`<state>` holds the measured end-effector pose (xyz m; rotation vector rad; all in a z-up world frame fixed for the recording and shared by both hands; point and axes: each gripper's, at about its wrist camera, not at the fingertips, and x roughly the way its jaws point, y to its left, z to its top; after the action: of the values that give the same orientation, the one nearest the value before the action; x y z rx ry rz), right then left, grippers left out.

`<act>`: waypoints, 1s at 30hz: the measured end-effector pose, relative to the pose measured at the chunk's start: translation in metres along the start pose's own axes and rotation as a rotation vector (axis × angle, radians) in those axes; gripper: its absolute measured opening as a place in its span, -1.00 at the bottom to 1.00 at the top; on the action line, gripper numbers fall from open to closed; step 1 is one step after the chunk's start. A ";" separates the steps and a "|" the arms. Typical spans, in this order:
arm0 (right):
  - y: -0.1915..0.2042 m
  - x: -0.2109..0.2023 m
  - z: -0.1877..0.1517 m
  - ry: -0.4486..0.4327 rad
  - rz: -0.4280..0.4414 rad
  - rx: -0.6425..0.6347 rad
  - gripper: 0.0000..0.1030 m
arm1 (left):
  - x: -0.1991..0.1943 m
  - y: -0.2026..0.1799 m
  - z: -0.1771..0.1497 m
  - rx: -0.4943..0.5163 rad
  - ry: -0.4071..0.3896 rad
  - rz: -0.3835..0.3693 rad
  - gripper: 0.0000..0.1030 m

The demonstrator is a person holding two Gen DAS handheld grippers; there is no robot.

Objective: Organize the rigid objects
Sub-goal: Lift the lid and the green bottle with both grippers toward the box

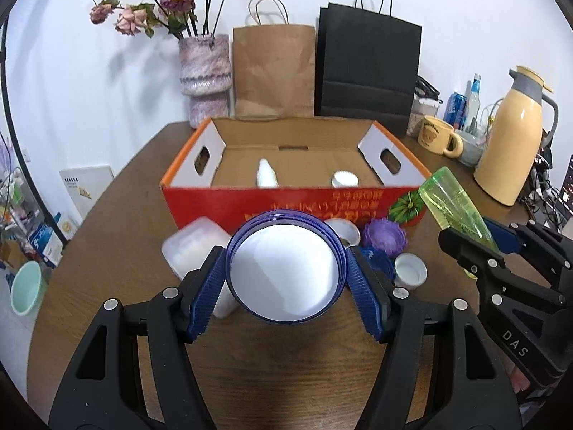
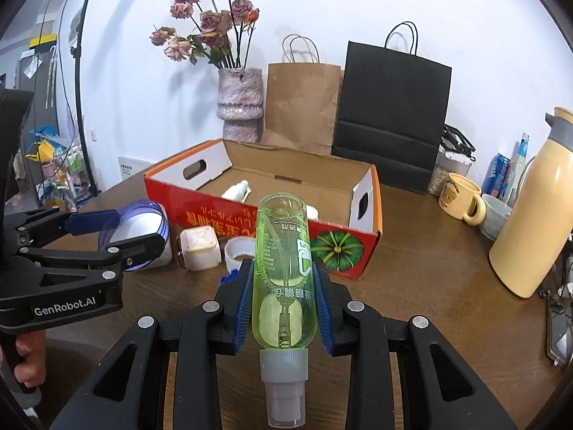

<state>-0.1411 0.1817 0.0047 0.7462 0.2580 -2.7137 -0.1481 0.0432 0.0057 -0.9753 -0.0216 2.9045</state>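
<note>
1. Blue-rimmed jar (image 1: 286, 268), white inside, mouth facing the left wrist camera; clamped between the blue pads of the left tool (image 1: 286, 279), held above the counter (image 1: 118, 222) just short of the red cardboard box (image 1: 286, 204).
2. Green spray bottle (image 2: 284, 272), translucent, grey-white cap toward the right wrist camera, base pointing at the box; right tool (image 2: 283, 297) clamped on its body, pads on both sides.
3. Box open at the top, near wall printed with a pumpkin picture. Inside: a white bottle (image 1: 266, 173) lying down and a white ridged cap (image 1: 344, 179).
4. On the counter before the box: white square container (image 2: 198, 247), tape roll (image 2: 241, 249), purple ridged lid (image 1: 385, 238), small white cap (image 1: 410, 270).
5. Behind the box: vase of dried roses (image 1: 206, 75), brown paper bag (image 1: 274, 71), black paper bag (image 1: 369, 68).
6. Right side of counter: yellow bear mug (image 1: 437, 136), cream thermos jug (image 1: 512, 139).
</note>
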 end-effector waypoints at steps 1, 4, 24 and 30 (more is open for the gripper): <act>0.000 0.000 0.002 -0.002 0.000 0.001 -0.32 | 0.000 0.001 0.003 -0.001 -0.004 0.001 0.22; -0.001 0.002 0.009 -0.008 -0.001 0.006 -0.32 | 0.000 0.004 0.012 -0.005 -0.016 0.001 0.22; -0.004 0.035 0.061 -0.039 -0.020 0.033 -0.32 | 0.019 0.014 0.070 -0.020 -0.088 0.002 0.22; -0.010 0.048 0.076 -0.057 -0.016 0.052 -0.32 | 0.028 0.017 0.084 -0.039 -0.106 0.005 0.22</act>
<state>-0.2198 0.1600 0.0450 0.6818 0.1817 -2.7618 -0.2224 0.0290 0.0552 -0.8272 -0.0824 2.9680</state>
